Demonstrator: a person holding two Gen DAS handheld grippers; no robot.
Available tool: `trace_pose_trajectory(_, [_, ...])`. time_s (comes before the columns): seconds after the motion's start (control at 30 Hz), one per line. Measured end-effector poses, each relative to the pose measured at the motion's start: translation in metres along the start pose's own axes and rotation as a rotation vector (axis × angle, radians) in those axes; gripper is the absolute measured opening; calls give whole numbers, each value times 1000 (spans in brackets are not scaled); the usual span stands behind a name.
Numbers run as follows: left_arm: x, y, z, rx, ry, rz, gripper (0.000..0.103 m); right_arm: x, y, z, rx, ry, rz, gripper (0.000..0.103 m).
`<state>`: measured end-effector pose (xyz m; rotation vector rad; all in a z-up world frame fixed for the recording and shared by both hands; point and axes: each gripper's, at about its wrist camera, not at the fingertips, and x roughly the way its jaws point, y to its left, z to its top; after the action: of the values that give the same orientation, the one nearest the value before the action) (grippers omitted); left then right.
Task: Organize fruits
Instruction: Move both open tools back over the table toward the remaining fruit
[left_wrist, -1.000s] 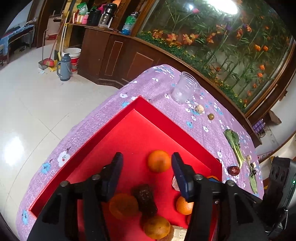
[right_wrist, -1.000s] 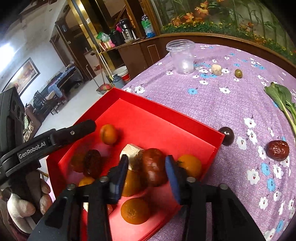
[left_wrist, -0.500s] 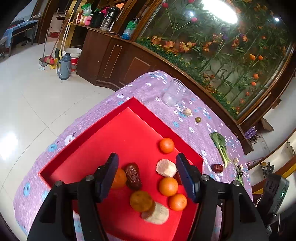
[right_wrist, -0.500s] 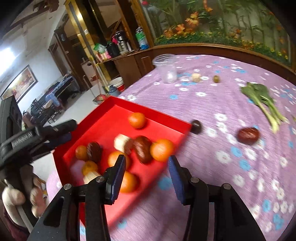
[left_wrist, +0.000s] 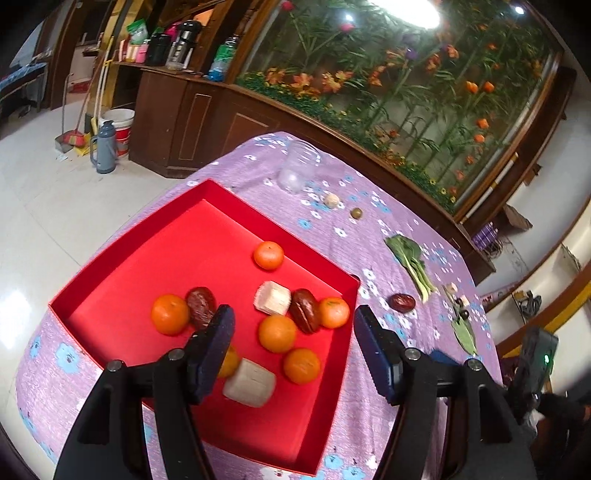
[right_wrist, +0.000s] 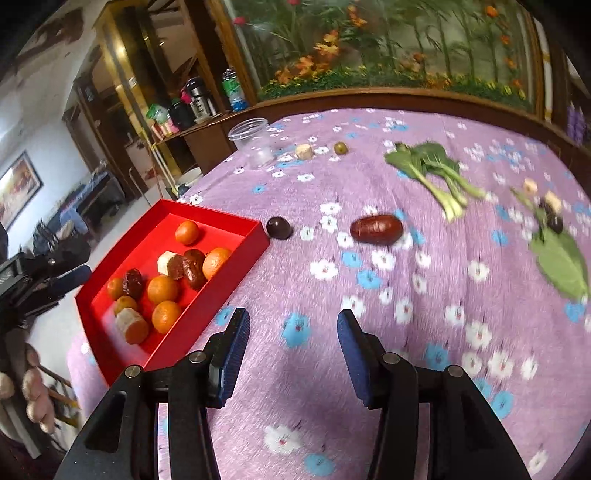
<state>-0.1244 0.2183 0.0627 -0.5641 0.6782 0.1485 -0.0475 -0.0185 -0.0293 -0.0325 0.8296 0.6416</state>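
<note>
A red tray (left_wrist: 207, 192) (right_wrist: 255, 229) on the purple flowered tablecloth holds several oranges (left_wrist: 269, 254), two red dates (left_wrist: 304, 310) and pale chunks (left_wrist: 272, 297). My left gripper (left_wrist: 293, 334) is open and empty, high above the tray's near right part. My right gripper (right_wrist: 291, 341) is open and empty above bare cloth to the right of the tray. A red date (right_wrist: 376, 229) (left_wrist: 402, 302) and a dark round fruit (right_wrist: 279, 227) lie on the cloth outside the tray, ahead of my right gripper.
A clear plastic jar (right_wrist: 255, 142) (left_wrist: 297, 171), a pale chunk (right_wrist: 304, 151) and a green olive-like fruit (right_wrist: 340, 148) sit at the far side. Bok choy (right_wrist: 432, 168), a leaf (right_wrist: 561, 262) and small bits (right_wrist: 552, 212) lie at the right. A wooden cabinet (left_wrist: 177, 110) stands behind.
Both grippers have pulled back and risen from the tray. My right gripper has swung right, off the tray and over the cloth, leaving a red date in the tray.
</note>
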Motion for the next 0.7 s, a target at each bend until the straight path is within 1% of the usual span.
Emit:
trace_pose_trajectory(0.07, [3, -3, -1, 8, 9, -7, 66, 9, 4, 10, -48, -3, -21, 54])
trace_pose_trajectory(0.2, [12, -5, -2, 11, 27, -18, 66, 30, 3, 28, -60, 0, -24, 54])
trace_pose_trajectory(0.23, [15, -5, -2, 10, 32, -20, 66, 38, 1, 35, -53, 3, -18, 53])
trace_pose_trajectory(0.3, [22, -5, -2, 9, 46, -22, 66, 54, -4, 50, -21, 11, 2, 48])
trace_pose_trajectory(0.33, [25, -5, -2, 11, 53, -23, 66, 66, -7, 60, 6, 20, 25, 48])
trace_pose_trajectory(0.43, [33, -8, -3, 20, 69, -23, 66, 93, -8, 81, 44, 41, 54, 46])
trace_pose_trajectory(0.53, [39, -9, -5, 33, 84, -21, 66, 125, 0, 100, 25, 78, 51, 42])
trace_pose_trajectory(0.57, [41, -10, -6, 37, 90, -20, 66, 131, 1, 102, 16, 93, 47, 38])
trace_pose_trajectory(0.6, [42, -12, -6, 40, 94, -19, 66, 139, 4, 103, 3, 117, 38, 34])
trace_pose_trajectory(0.63, [43, -12, -6, 42, 97, -19, 66, 148, 6, 103, -16, 151, 21, 33])
trace_pose_trajectory(0.7, [44, -12, -6, 42, 98, -21, 66, 147, 5, 100, -41, 168, 30, 33])
